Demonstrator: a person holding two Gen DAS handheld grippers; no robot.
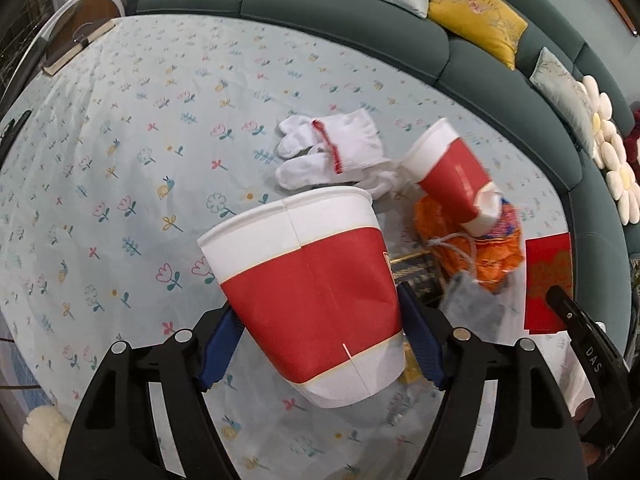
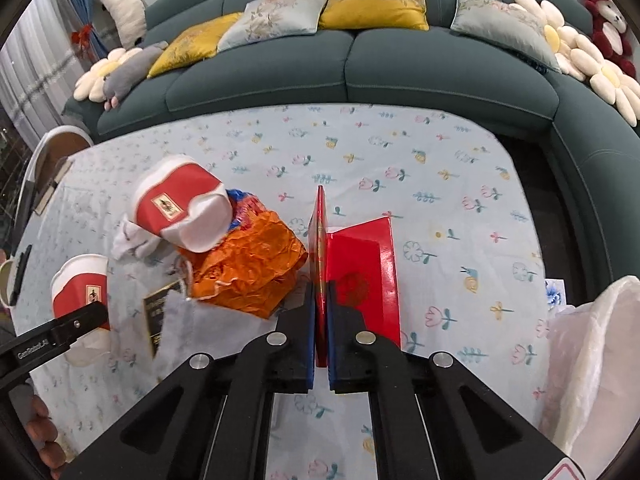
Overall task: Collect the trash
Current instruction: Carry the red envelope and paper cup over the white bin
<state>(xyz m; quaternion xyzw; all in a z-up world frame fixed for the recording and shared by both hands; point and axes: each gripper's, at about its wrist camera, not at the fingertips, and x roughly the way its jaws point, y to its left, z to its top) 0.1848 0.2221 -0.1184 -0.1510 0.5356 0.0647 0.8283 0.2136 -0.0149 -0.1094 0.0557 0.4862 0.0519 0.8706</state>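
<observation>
My left gripper (image 1: 320, 332) is shut on a red and white paper cup (image 1: 316, 288), held tilted above the table; the cup also shows in the right wrist view (image 2: 82, 292). A second, crushed paper cup (image 1: 450, 172) leans on a crumpled orange bag (image 1: 468, 248), also seen in the right wrist view, cup (image 2: 180, 208) and bag (image 2: 252, 268). My right gripper (image 2: 320, 320) is shut on a folded red card (image 2: 362, 276), which stands open on the tablecloth. The red card also shows in the left wrist view (image 1: 548, 280).
White gloves (image 1: 332, 152) lie behind the cups. A dark booklet (image 2: 164, 312) and grey pouch (image 2: 192, 324) lie by the orange bag. A white plastic bag (image 2: 588, 360) sits at right. A book (image 1: 76, 48) lies at the table's far left. A green sofa (image 2: 360, 68) wraps the table.
</observation>
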